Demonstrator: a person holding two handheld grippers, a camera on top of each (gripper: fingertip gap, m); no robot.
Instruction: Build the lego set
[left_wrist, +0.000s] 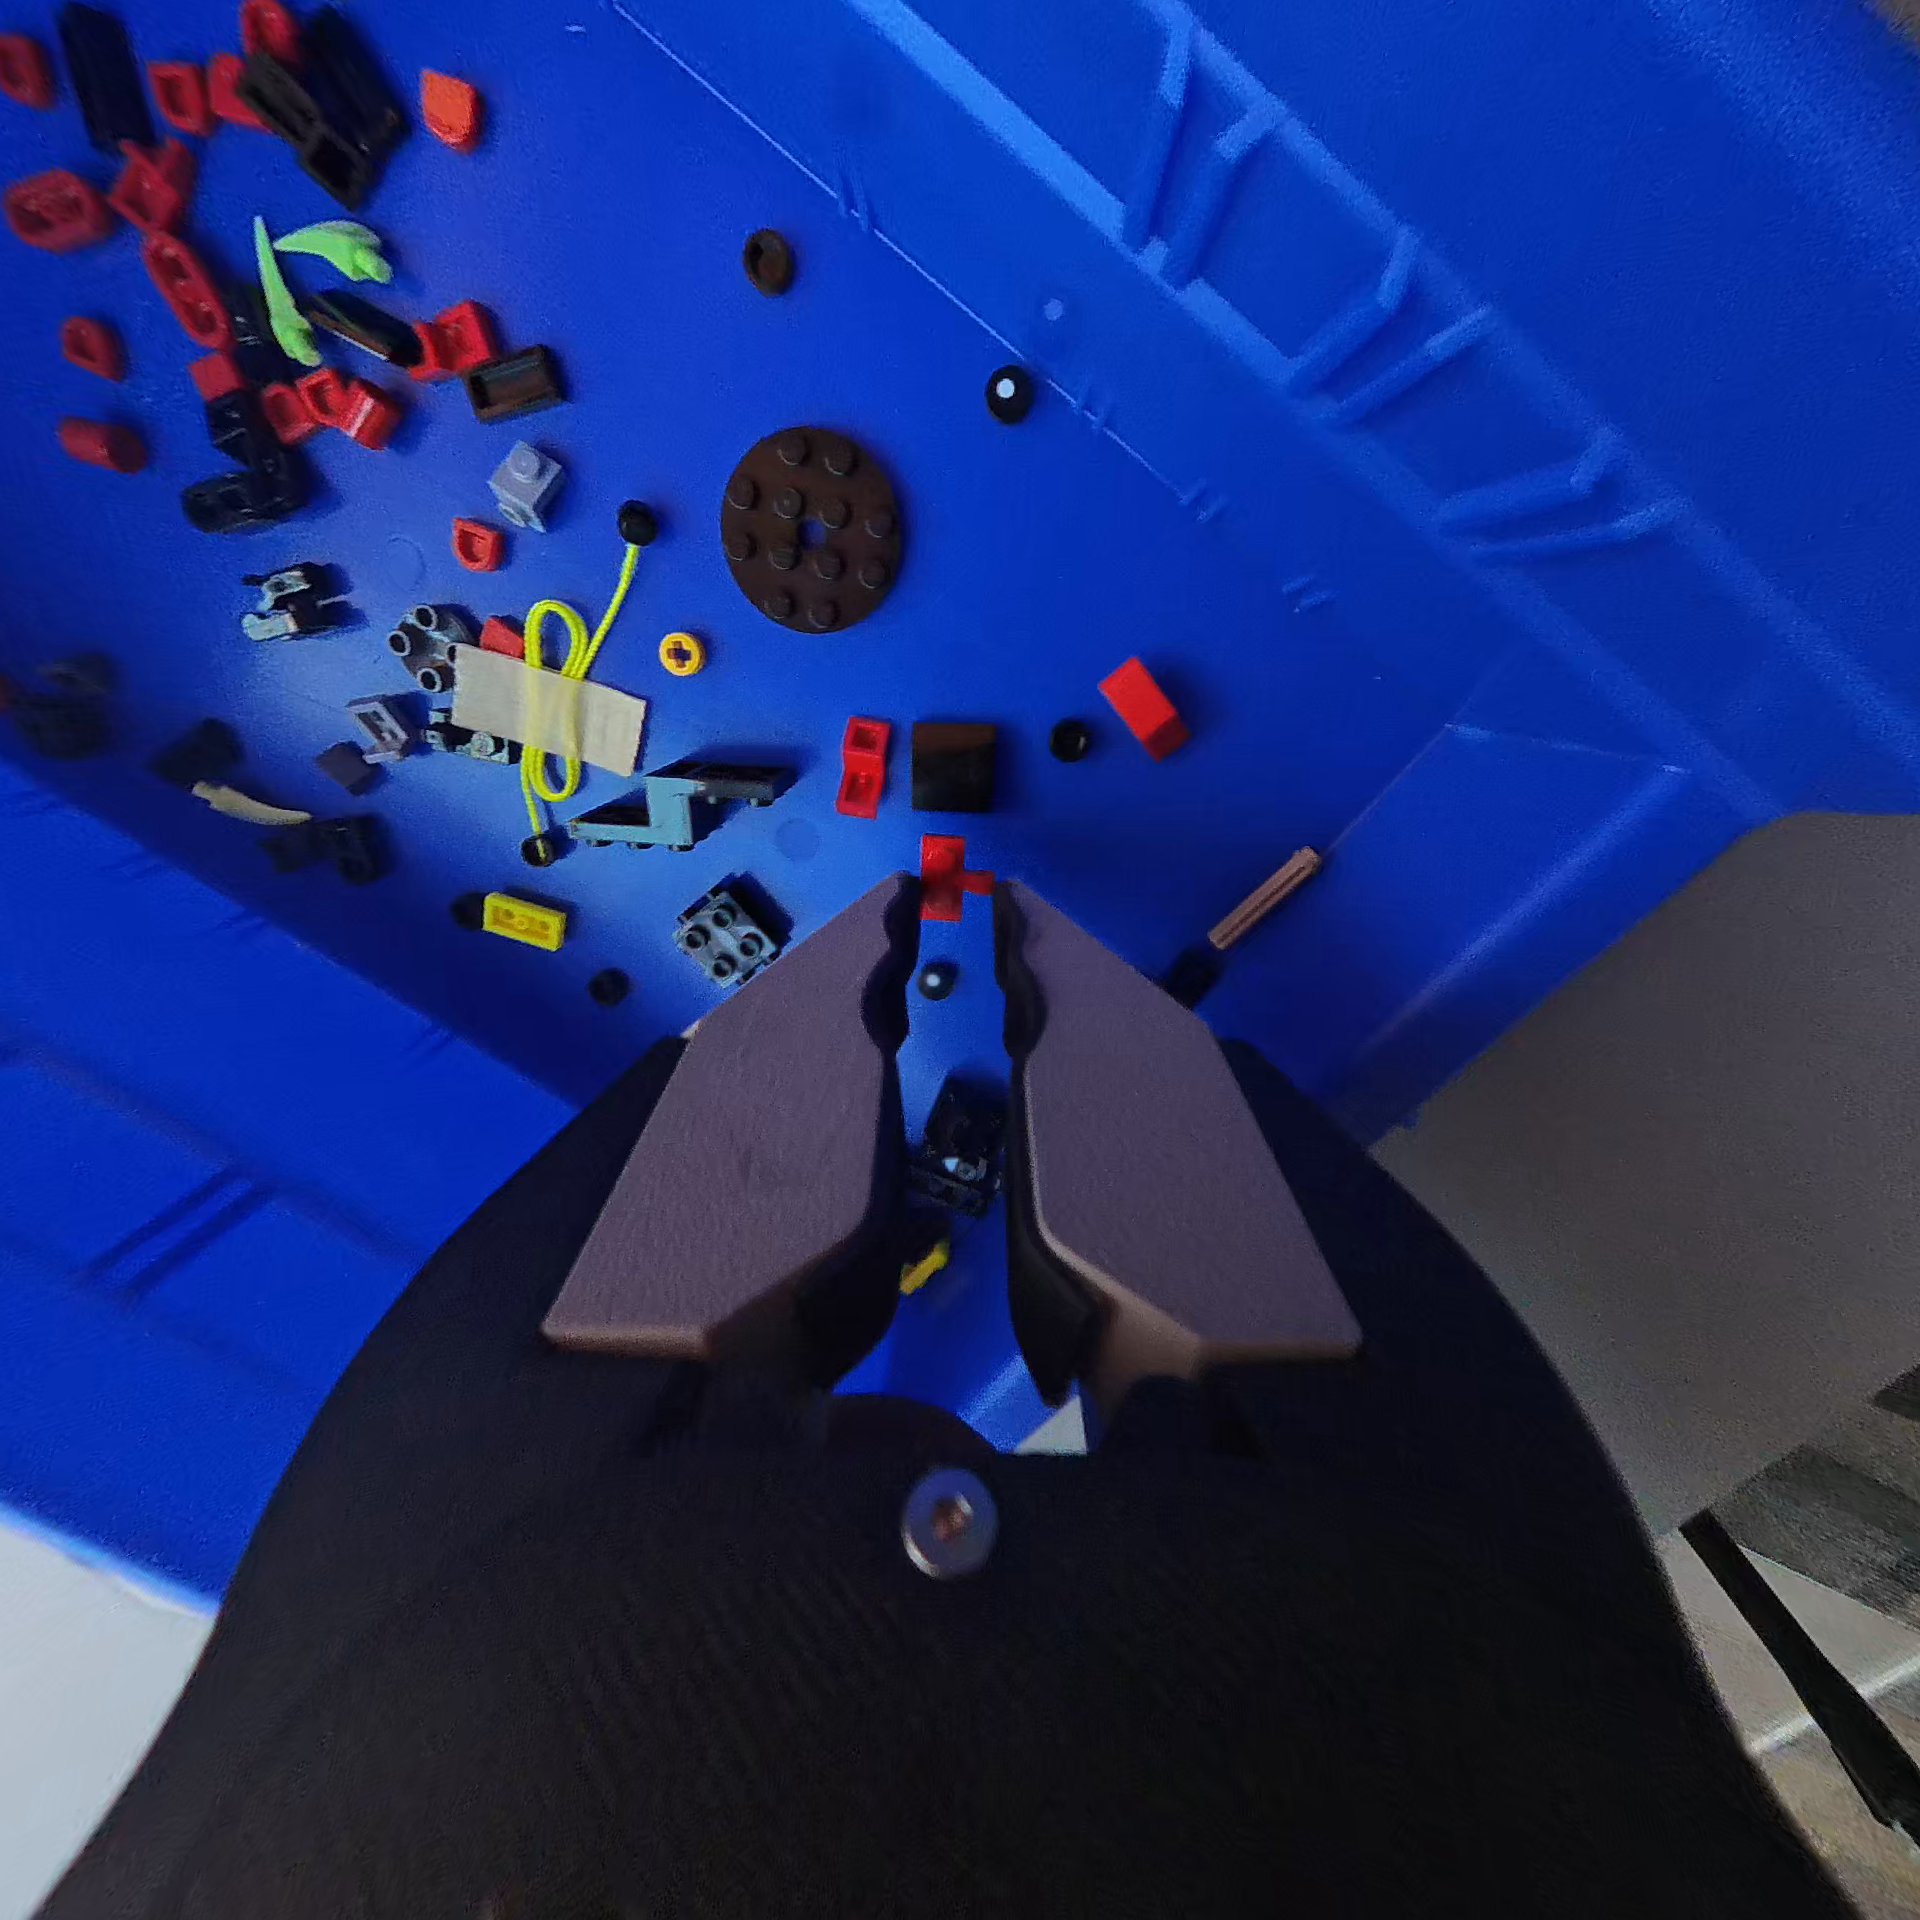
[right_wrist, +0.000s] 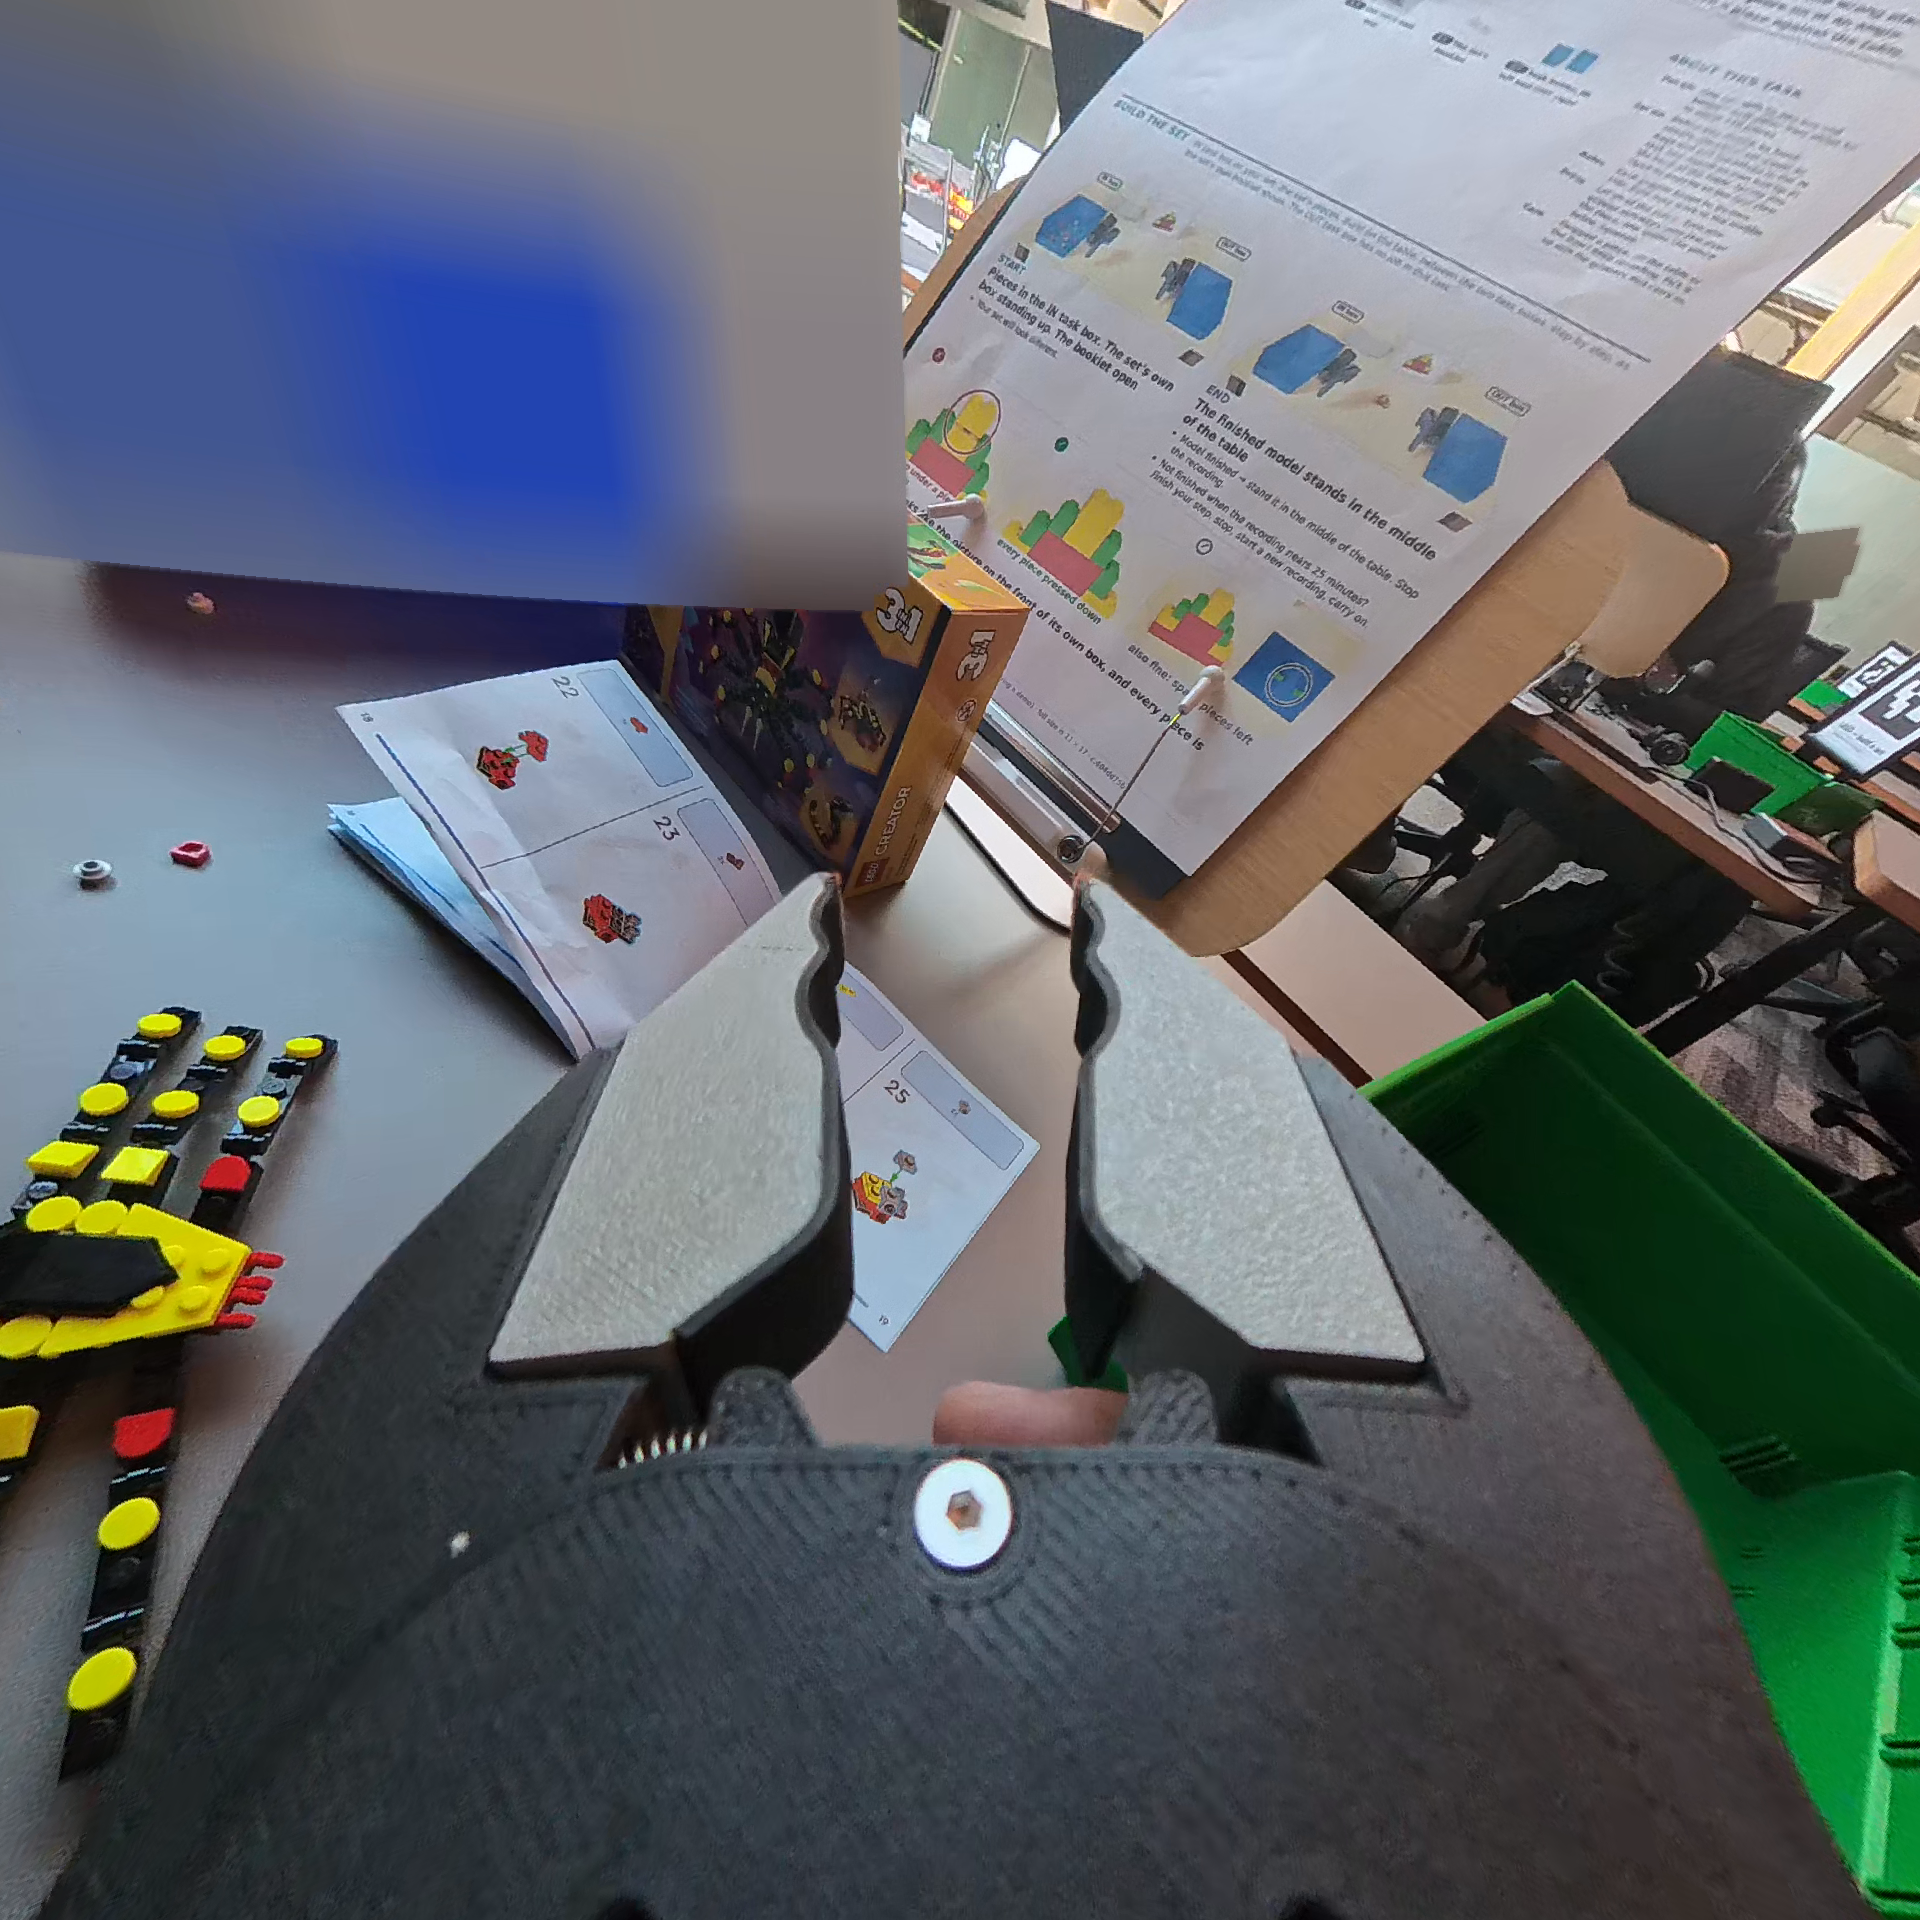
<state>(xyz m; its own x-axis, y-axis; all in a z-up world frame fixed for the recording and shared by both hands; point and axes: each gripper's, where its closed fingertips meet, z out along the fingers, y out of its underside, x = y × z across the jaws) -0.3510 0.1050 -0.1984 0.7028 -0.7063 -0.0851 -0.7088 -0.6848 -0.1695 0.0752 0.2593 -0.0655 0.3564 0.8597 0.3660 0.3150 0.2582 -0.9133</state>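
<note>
In the left wrist view my left gripper (left_wrist: 950, 885) hangs over the blue box (left_wrist: 1143, 582) of loose Lego pieces. Its tips are closed on a small red piece (left_wrist: 943, 873) and hold it just above the box floor. In the right wrist view my right gripper (right_wrist: 954, 902) is open and empty above the table, over the open instruction booklet (right_wrist: 582, 831). The partly built black and yellow model (right_wrist: 125, 1247) with red parts lies on the table to the left of it.
The box holds a brown round plate (left_wrist: 812, 528), a yellow string on a tan plate (left_wrist: 551, 712), a red brick (left_wrist: 1143, 707) and several red and black pieces. A set box (right_wrist: 852, 727), a task sheet on a stand (right_wrist: 1351, 364) and a green bin (right_wrist: 1662, 1299) surround the right gripper. Two small pieces (right_wrist: 190, 854) lie on the table. Spacing between my two grippers at the tips: around 50 cm.
</note>
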